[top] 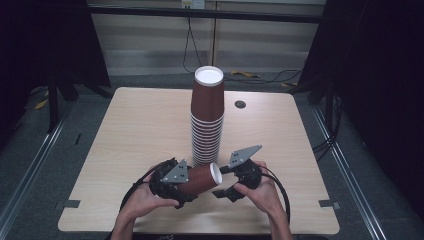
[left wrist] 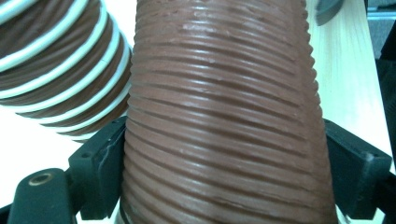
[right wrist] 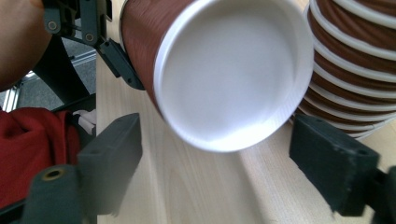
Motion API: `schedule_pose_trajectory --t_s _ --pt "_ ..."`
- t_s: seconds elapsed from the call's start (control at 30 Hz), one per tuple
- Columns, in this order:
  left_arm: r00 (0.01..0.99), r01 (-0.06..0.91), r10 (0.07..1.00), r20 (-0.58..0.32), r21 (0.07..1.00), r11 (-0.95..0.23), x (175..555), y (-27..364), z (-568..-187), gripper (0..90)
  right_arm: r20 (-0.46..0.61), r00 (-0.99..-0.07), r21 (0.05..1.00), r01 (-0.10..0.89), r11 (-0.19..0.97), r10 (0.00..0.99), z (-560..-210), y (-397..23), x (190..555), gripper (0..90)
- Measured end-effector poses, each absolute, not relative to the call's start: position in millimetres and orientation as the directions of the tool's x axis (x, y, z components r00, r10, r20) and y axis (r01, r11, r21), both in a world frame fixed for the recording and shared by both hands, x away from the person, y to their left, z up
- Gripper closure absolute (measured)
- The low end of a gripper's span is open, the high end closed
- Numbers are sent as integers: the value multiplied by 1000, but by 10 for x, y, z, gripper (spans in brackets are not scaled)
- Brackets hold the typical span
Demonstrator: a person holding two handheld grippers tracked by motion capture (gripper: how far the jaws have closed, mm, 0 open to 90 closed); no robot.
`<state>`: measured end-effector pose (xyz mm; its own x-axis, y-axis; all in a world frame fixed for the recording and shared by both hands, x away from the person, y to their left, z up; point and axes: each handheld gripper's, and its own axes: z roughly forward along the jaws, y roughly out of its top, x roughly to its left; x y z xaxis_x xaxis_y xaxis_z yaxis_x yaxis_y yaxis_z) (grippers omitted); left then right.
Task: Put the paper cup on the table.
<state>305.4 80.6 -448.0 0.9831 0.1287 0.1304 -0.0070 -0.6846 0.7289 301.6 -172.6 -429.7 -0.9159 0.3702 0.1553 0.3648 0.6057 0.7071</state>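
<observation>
I hold a two-jaw gripper in each hand over the near edge of the tabletop (top: 125, 130). My left gripper (top: 172, 182) has its fingers (left wrist: 100, 165) pressed against both sides of a brown ribbed paper cup (top: 200, 178), gripping it across the body. The cup lies roughly level, clear of the tabletop, its white base turned toward my right hand. In the left gripper view the ribbed wall of the cup (left wrist: 224, 116) runs between the two black fingers, with contact on each side.

My right gripper (top: 232, 186) sits just beside the base end of the cup. Its fingers (right wrist: 109, 149) stand apart, one to each side of the white base (right wrist: 233, 70), and neither touches it; the base rides above and between them. No earlier picture is on hand to compare.

A tall stack of cups (top: 206, 120) of the same kind stands upside down on the tabletop just behind the held cup, near the middle. In the right gripper view its white rims (right wrist: 355, 60) show close beside the held cup. Whether stack and held cup touch, I cannot tell.

A small dark round hole (top: 240, 104) sits in the tabletop right of the stack, well apart from both grippers.
</observation>
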Motion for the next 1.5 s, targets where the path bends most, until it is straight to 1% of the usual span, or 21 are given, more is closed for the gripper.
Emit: schedule_pose_trajectory --t_s 0.1,0.17,0.23,0.3,0.43,0.57,0.77,0.97,1.1,1.3,1.5 --pt "985 -19 110 133 714 -700 3045 774 -4476 138 160 -919 684 367 631 361 -4310 -1715 3043 214" --pt "984 -27 104 142 708 -706 3047 756 -4469 138 144 -918 670 365 646 369 -4323 -1706 3056 191" --pt "984 -26 103 143 694 -720 3049 740 -4461 138 151 -917 658 372 655 370 -4333 -1704 3064 194" --pt "985 -35 90 145 689 -724 3053 719 -4466 138 170 -922 660 369 654 349 -4339 -1700 3069 188" --pt "985 -48 75 154 667 -743 3047 653 -4474 138 171 -928 644 360 675 332 -4344 -1664 3077 142" --pt "987 -61 51 154 643 -763 3047 598 -4481 138 177 -928 646 360 673 326 -4340 -1659 3087 141" --pt "990 -61 37 139 637 -769 3021 552 -4498 137 180 -935 638 347 687 305 -4336 -1637 3091 152" --pt "989 -78 21 148 629 -774 3004 507 -4497 137 176 -945 623 324 712 276 -4310 -1589 3104 173" --pt "989 -77 20 145 633 -770 2998 497 -4502 137 183 -945 616 325 717 272 -4309 -1590 3111 174" --pt "990 -93 -4 142 626 -774 2986 457 -4511 136 195 -948 611 319 725 252 -4313 -1562 3118 179" --pt "991 -101 -17 136 641 -761 2986 480 -4516 132 206 -947 604 320 730 245 -4315 -1568 3114 196"
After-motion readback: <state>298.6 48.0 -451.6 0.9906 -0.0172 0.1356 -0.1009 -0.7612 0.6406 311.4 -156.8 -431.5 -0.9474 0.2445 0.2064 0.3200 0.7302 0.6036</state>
